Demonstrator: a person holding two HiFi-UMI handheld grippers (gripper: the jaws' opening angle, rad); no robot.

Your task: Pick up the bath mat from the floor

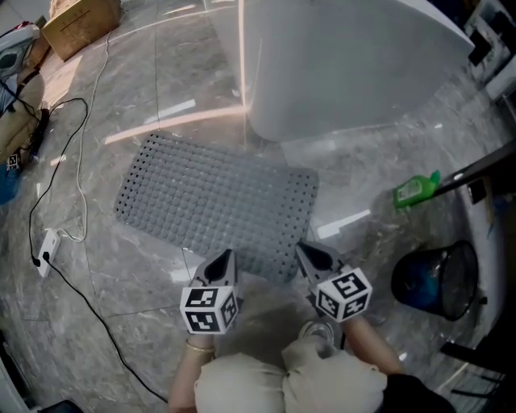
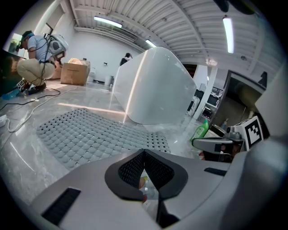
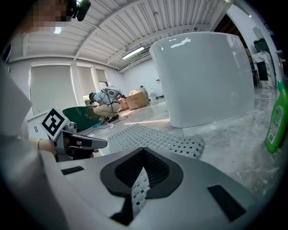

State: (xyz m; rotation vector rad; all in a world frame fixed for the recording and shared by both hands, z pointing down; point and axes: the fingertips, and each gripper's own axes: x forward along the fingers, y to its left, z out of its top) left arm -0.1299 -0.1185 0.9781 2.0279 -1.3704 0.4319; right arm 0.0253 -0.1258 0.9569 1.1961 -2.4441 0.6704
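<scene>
**Both claws shut, sitting at the near edge of the mat**

Here's where you are. The grey bath mat (image 1: 210, 202) lies flat on the marble floor (image 1: 113, 282), right in front of the white tub (image 1: 347, 73). Its far right corner is close to the tub's base.

Your left claw (image 1: 227, 256) hangs at the mat's near edge. In the left gripper view its tips are pressed together on nothing, and the mat spreads out ahead of it.

Your right claw (image 1: 301, 248) is over the mat's near right corner. Its tips are together too. In the right gripper view a strip of the holed mat edge shows in the slot behind the tips. Honestly can't tell if that bit is pinched or just lying underneath.

The two claws sit side by side, near each other but not touching.

Off to the right, a green bottle (image 1: 415, 189) and a blue bucket (image 1: 431, 278) stand well apart from the mat. To the left there's a white power block (image 1: 48, 242) with cables on the floor, and a cardboard box (image 1: 81, 24) sits far left.
</scene>
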